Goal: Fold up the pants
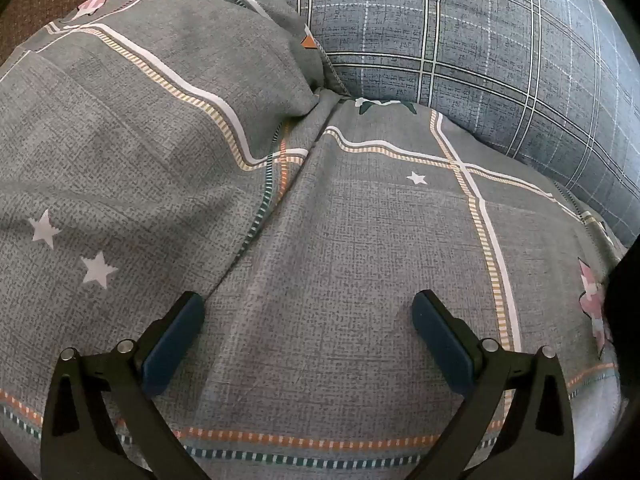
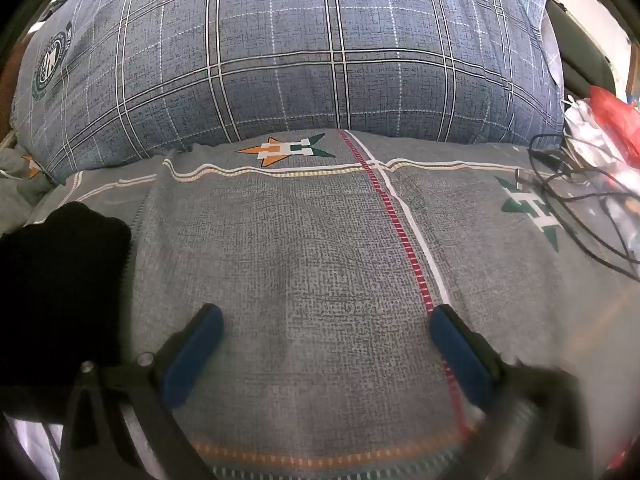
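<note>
The pants (image 2: 60, 276) show as a black bundle of cloth at the left edge of the right wrist view, lying on the grey bed cover (image 2: 320, 264). My right gripper (image 2: 326, 316) is open and empty, to the right of the pants and just above the cover. My left gripper (image 1: 308, 304) is open and empty over the grey cover (image 1: 340, 240). A dark edge (image 1: 624, 300) at the far right of the left wrist view may be the pants; I cannot tell.
A blue plaid pillow (image 2: 300, 48) lies across the back of the bed, also in the left wrist view (image 1: 480, 40). A grey patterned pillow (image 1: 160, 80) is at left. Black cables (image 2: 568, 200) and red and white clutter (image 2: 608, 120) sit at right.
</note>
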